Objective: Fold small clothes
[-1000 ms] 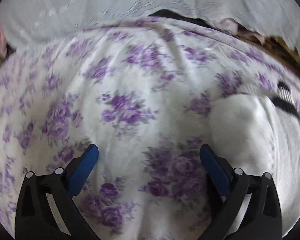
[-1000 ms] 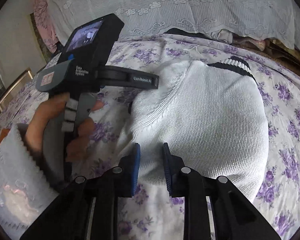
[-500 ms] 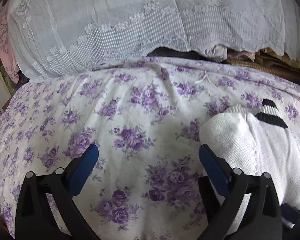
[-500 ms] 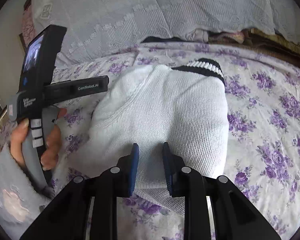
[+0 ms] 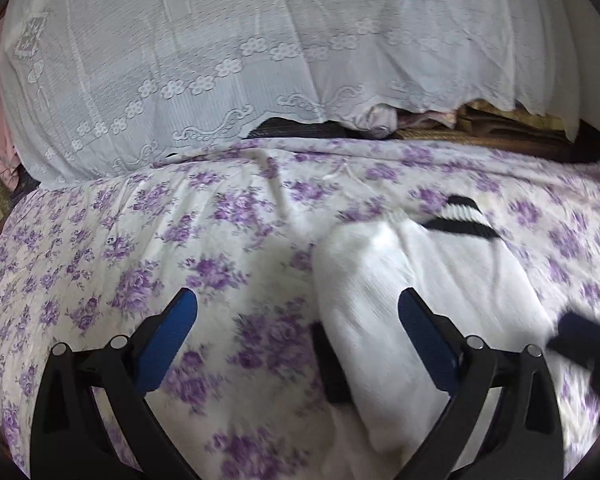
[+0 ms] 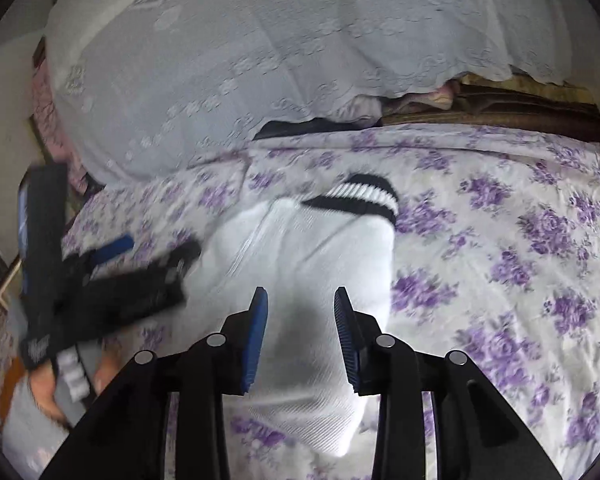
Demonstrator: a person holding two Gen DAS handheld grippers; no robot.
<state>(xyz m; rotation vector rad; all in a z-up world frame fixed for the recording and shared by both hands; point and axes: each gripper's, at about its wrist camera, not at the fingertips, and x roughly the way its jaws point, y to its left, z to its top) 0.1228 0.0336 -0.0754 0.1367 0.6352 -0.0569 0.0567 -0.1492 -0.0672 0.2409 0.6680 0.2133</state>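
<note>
A folded white knit garment (image 6: 312, 256) with a black-and-white striped cuff (image 6: 360, 196) lies on the purple-flowered bed sheet (image 6: 500, 260). My right gripper (image 6: 301, 294) hovers over the garment's near half. Its jaws are opening, and the blue pads (image 6: 256, 332) press on nothing. In the left wrist view the same garment (image 5: 380, 280) lies at centre right. My left gripper (image 5: 296, 300) stands wide open over the sheet (image 5: 160, 240), its right finger above the garment's left edge. A hand holds the left gripper (image 6: 156, 250), seen blurred at the left of the right wrist view.
A white lace cloth (image 5: 220, 60) drapes over a pile at the far side of the bed. Brown and pink fabrics (image 5: 480, 120) show under its hem at the back right. Bare flowered sheet stretches left and right of the garment.
Both grippers have drawn back and risen, so more of the bed and lace cloth shows. The right jaws have widened. The garment stays folded on the sheet.
</note>
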